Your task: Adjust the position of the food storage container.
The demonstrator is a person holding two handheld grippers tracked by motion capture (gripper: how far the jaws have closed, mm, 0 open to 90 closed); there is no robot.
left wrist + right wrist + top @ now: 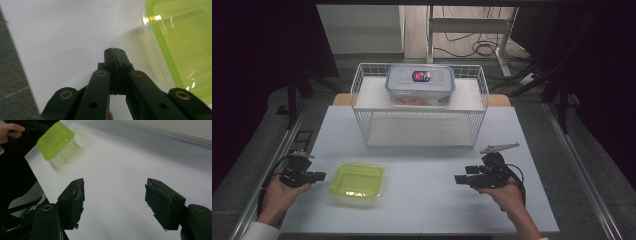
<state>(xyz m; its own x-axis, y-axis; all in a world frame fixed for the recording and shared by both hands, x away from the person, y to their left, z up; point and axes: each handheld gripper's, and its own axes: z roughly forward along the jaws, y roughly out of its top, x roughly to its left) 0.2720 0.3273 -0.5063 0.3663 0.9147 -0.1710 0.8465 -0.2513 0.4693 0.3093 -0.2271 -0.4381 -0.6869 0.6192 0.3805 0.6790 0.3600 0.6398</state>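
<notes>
We are looking down on a white table [422,200] where a person holds a two-jaw gripper in each hand. Near the left front of the table sits a small green-lidded container [357,183], a clear plastic tub with a translucent lime lid snapped on top; it appears empty. The left gripper [319,176] rests just left of the container, its jaws pressed together with nothing between them, tips pointing toward the tub's near left side without touching it. The right gripper [460,179] hovers well apart on the right, jaws spread wide and empty, aimed leftward across bare tabletop. Farther back stands a white wire rack [419,131] with a larger clear lidded box [420,85] on its upper shelf. We judge the green container to be light, fairly stiff but thin-walled, with smooth, slippery sides that could skate on the table if nudged. The safest hold looks to be across the lid's rim at one short edge, or squeezing opposite walls just below the lid lip, gently, since hard pressure may flex the tub or pop the lid.
</notes>
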